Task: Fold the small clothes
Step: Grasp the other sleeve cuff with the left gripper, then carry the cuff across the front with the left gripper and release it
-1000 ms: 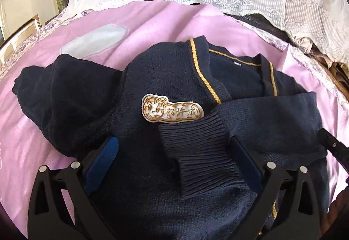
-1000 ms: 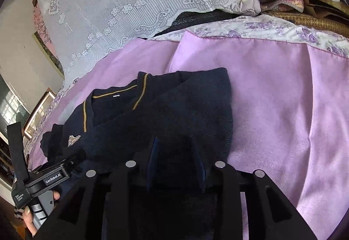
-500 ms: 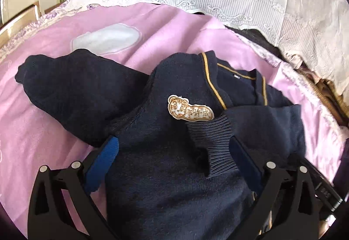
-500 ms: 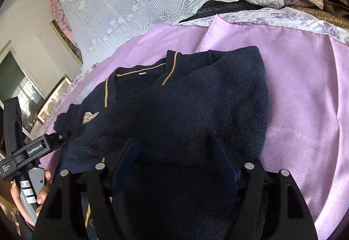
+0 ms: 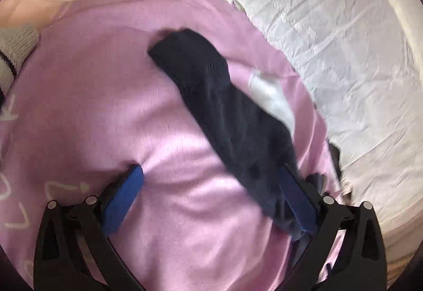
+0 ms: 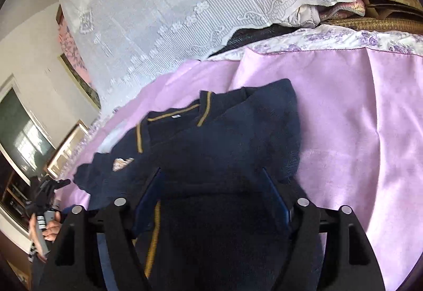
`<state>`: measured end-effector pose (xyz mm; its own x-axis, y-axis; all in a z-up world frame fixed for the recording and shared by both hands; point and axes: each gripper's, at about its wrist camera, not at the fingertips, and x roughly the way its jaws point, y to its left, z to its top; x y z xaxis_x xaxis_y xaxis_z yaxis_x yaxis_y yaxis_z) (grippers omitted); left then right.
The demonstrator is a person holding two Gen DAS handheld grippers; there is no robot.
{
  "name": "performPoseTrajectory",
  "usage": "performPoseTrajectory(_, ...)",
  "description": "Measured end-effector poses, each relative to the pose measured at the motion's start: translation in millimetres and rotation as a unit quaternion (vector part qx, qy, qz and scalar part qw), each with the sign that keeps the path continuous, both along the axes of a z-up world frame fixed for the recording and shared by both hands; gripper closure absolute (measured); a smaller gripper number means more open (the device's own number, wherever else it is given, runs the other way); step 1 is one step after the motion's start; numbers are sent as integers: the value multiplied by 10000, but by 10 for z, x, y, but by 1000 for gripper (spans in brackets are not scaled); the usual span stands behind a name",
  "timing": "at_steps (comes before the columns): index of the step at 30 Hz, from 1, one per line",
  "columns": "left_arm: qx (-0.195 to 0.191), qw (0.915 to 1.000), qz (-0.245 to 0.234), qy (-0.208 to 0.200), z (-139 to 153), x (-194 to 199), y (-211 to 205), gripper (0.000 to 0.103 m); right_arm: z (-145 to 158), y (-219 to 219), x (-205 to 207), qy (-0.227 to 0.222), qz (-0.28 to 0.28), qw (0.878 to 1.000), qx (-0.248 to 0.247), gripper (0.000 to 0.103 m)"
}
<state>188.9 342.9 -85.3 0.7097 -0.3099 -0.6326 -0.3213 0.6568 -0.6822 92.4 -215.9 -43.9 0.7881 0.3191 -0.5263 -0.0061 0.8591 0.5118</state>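
Note:
A small navy cardigan with yellow trim and a tiger badge lies on a pink blanket. My right gripper is open, its blue pads low over the cardigan's body. In the left wrist view one navy sleeve stretches out across the blanket, its cuff at the far end. My left gripper is open over the blanket; the sleeve's near part runs along its right pad.
A white lace cover hangs behind the blanket. White bedding lies right of the sleeve. A grey striped knit lies at the left edge. A hand holds the other gripper's handle at lower left.
My left gripper has swung left from the cardigan's front to its outstretched sleeve. My right gripper has opened wider and stayed over the cardigan's body.

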Motion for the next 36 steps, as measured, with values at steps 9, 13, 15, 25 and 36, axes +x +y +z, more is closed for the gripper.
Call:
performPoseTrajectory(9, 152, 9992, 153, -332, -25, 406, 174, 4, 196, 904, -84, -19, 799, 9964, 264, 38)
performPoseTrajectory(13, 245, 9989, 162, -367, -62, 634, 215, 4, 164, 1222, -7, 77, 943, 9955, -61, 38)
performPoseTrajectory(15, 339, 9986, 140, -375, -60, 683, 211, 5, 184, 1297, 59, 162, 918, 9956, -94, 39)
performPoseTrajectory(25, -431, 9979, 259, -403, -235, 660, 465, 82, -17, 1731, 421, 533, 913, 9943, 165, 40)
performPoseTrajectory(36, 926, 9895, -234, -1089, 417, 366, -82, 85, -25, 1602, 427, 306, 1040, 9923, 604, 40)
